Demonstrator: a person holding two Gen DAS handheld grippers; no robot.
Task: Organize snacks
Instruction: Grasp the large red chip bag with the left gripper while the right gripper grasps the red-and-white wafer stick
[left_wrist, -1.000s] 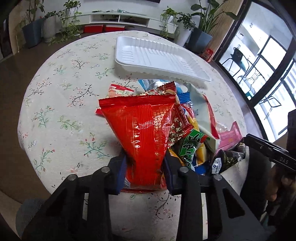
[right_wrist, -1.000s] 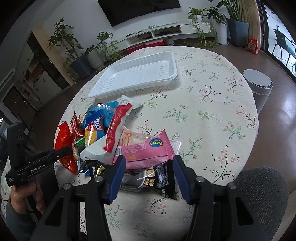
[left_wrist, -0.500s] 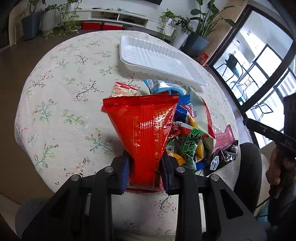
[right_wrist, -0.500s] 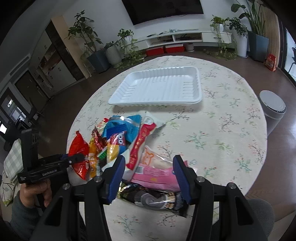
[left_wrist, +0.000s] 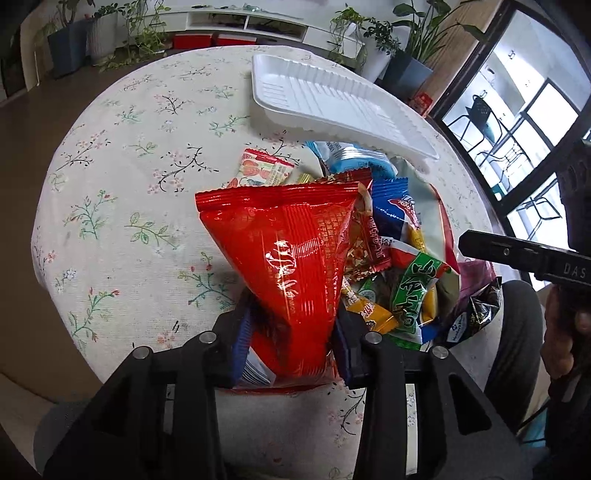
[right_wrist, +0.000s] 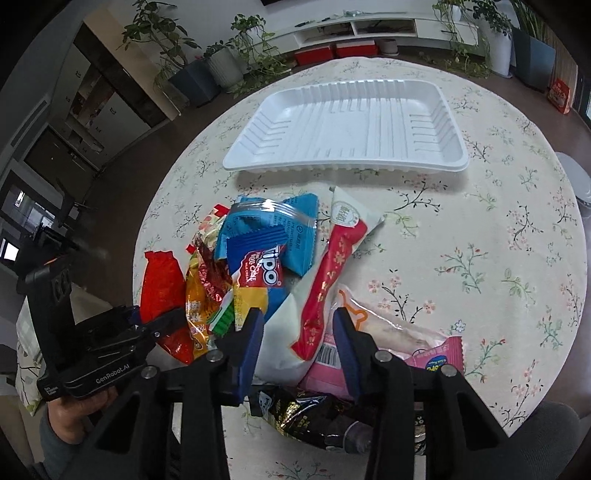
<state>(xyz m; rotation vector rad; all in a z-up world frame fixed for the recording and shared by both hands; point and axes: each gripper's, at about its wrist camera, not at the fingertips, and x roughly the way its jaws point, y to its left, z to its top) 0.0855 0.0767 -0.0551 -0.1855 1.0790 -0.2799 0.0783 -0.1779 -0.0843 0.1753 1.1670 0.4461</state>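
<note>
1. Left gripper (left_wrist: 293, 341): jaws just eased wider, pads still pressed on the narrow lower end of the red snack bag (left_wrist: 291, 266); the bag's bottom seam is hidden behind the fingers.
2. Right gripper (right_wrist: 297, 339): jaws just narrowing, either side of the white-and-red packet (right_wrist: 317, 314); whether the pads actually press it cannot be told.
3. Snack pile (right_wrist: 258, 266): at the table's near edge, packets overlapping (lower ones mostly covered, labels unreadable). A pink packet (right_wrist: 436, 360) and a dark foil packet (right_wrist: 306, 417) lie partly under the right gripper's frame.
4. White tray (right_wrist: 347, 122): near the table's far edge, just beyond the pile, not touching it.
5. Table (right_wrist: 498, 240): round, floral cloth; its right half lies open, its near rim cut off by the gripper.
</note>
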